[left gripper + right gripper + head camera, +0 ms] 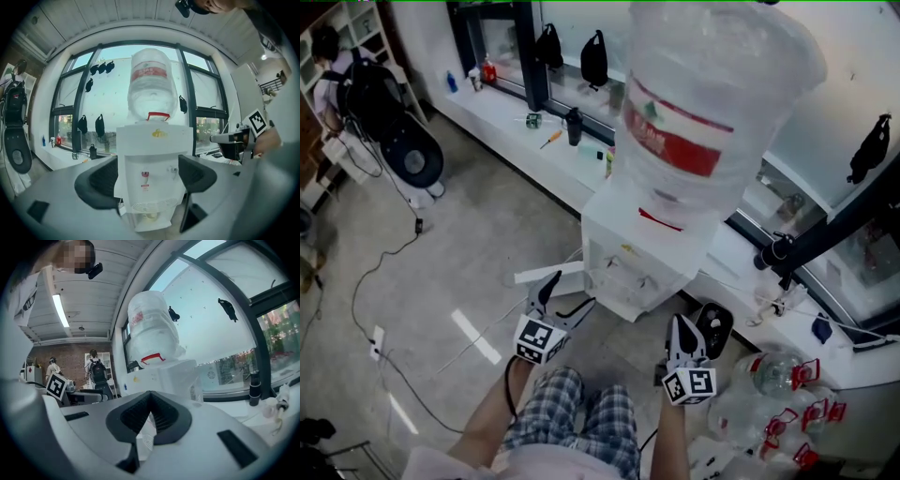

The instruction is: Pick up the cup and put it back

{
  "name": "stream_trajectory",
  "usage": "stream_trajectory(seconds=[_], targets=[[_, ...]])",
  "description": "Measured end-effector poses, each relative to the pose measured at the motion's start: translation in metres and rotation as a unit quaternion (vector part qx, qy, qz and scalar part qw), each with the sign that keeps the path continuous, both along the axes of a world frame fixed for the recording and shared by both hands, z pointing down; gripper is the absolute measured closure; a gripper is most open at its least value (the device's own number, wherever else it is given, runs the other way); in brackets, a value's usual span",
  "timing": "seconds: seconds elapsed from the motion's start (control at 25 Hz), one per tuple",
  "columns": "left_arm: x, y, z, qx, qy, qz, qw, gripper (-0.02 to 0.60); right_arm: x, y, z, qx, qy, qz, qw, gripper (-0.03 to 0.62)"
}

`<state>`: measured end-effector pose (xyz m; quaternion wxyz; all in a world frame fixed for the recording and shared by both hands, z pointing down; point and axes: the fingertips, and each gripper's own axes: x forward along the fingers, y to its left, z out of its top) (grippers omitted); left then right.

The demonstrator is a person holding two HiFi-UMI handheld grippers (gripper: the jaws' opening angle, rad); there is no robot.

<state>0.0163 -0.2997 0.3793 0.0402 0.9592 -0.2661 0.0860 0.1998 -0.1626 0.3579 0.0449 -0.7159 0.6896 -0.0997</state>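
Left hand-held gripper (146, 180) parted, cup (150, 216) indistinct

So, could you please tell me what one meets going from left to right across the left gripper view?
Hanging backpack → red bottle on the sill → pair of black bags on the window → water dispenser → right gripper.

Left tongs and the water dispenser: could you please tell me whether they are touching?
Apart. In the left gripper view the whole water dispenser stands beyond the tips of the open left tongs.
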Motion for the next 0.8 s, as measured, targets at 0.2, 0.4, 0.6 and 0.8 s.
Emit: stream_trajectory(seconds=[0.2,0.4,0.6,0.8], targets=[[0.008,-0.005,0.068,0.0,-0.002,0.009,1.0,0.192,0.006,-0.002,0.069,-0.009,0.001,0.001,1.0,0.577],[0.018,-0.012,0.138,0.003,-0.013,0.029,0.9995,0.192,0.009,-0.012,0.134,-0.01,0.004,-0.004,1.0,0.577],[0.03,-0.024,0.199,0.021,-0.009,0.042,0.9989,0.192,0.008,-0.03,0.195,0.003,0.002,-0.026,1.0,0.577],[0.039,-0.031,0.269,0.021,-0.011,0.055,0.9982,0.192,0.002,-0.041,0.258,0.002,0.018,-0.049,0.999,0.577]])
